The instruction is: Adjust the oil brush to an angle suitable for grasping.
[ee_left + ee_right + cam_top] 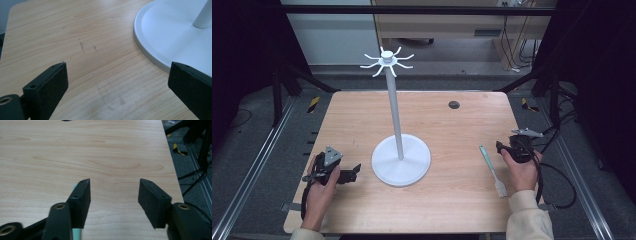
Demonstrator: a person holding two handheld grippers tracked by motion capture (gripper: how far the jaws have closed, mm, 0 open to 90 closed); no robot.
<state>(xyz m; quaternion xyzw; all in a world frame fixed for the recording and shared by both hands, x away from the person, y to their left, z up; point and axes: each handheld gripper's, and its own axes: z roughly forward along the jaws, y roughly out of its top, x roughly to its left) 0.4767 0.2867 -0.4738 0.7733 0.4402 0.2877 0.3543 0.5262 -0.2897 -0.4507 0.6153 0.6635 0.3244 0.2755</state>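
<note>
- Pre-grasp: both claws apart, empty; left claw (353, 172) beside the white stand (401, 160) base.
- Spatula (493, 170) flat on counter (437, 125), just left of right claw (500, 148).
- Next, likely: right claw closes on its handle.

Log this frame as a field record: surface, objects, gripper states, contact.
surface: wooden table
stand: white rack, round base, upright pole, hooks on top, table centre
utensil: pale green-handled spatula, lying flat, right of the base
left gripper: open, beside the base, empty
right gripper: open, by the spatula's handle end, empty
contact: neither gripper holds anything
other: dark round grommet near far edge
</note>
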